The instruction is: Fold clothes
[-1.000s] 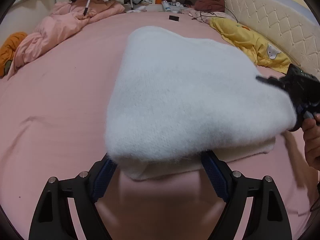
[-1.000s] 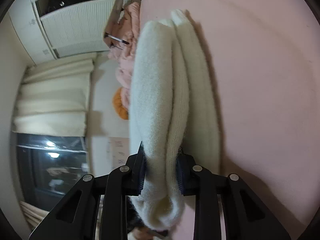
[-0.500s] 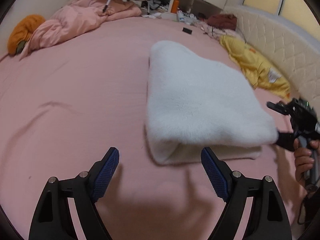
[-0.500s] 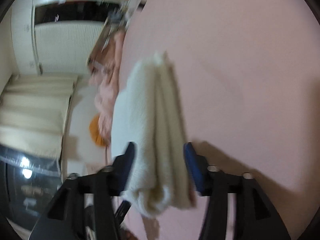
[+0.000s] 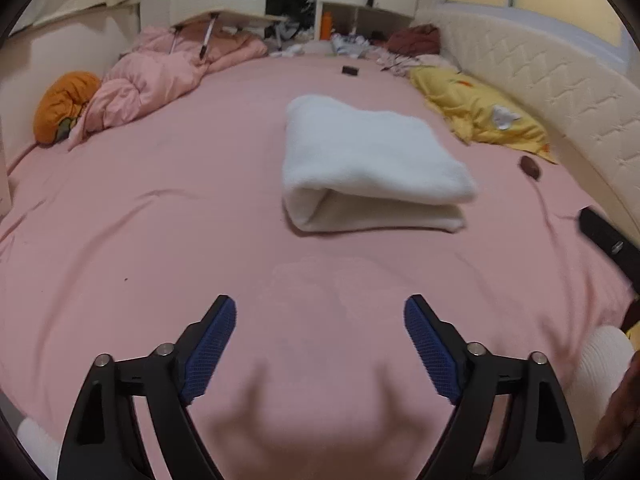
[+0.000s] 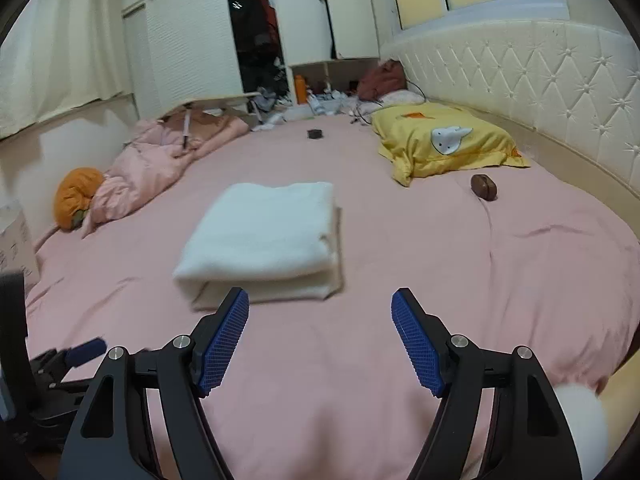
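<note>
Lying folded in the middle of the pink bed: a white fleece garment, well apart from both tongs. Hovering over the near sheet, the left gripper and right gripper, each spread wide and holding nothing. Resting far right by the padded headboard: a yellow pillow.

Folded garment lies mid-bed on the sheet, apart from everything else. Far left: bunched quilt, a cushion at its near end. Far right along the headboard: pillow, small pouch just near of it (not touching). Wardrobe beyond the bed.
</note>
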Action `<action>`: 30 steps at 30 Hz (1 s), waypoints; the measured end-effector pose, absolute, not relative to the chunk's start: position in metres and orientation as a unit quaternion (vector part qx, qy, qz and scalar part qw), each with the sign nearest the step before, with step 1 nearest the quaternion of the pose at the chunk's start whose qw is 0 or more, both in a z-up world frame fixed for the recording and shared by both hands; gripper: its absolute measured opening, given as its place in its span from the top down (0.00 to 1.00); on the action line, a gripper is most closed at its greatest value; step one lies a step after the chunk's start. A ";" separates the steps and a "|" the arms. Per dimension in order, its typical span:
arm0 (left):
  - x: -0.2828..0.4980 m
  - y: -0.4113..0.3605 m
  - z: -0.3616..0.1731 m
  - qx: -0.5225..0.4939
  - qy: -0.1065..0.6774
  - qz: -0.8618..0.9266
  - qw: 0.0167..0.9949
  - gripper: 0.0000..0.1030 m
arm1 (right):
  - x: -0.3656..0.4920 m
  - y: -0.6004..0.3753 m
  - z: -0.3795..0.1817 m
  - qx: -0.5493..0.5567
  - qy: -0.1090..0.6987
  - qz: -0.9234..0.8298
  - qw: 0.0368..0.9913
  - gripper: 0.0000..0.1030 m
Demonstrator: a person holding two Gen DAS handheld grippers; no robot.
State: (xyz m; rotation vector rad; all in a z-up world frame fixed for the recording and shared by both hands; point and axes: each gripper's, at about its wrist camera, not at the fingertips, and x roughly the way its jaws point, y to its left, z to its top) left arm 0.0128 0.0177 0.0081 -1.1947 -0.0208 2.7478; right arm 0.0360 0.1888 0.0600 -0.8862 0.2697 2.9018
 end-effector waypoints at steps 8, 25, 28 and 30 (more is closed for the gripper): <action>0.034 -0.003 0.011 -0.399 -0.048 0.914 0.059 0.08 | 0.050 0.175 0.045 -0.320 0.045 0.945 0.046 0.28; 0.050 -0.006 0.012 -0.389 -0.042 0.918 0.059 0.08 | 0.065 0.163 0.044 -0.321 0.026 0.946 0.044 0.28; 0.049 -0.006 0.011 -0.392 -0.042 0.917 0.056 0.08 | 0.066 0.167 0.044 -0.320 0.033 0.946 0.044 0.28; 0.047 -0.006 0.010 -0.396 -0.046 0.915 0.057 0.08 | 0.066 0.167 0.044 -0.320 0.034 0.946 0.045 0.28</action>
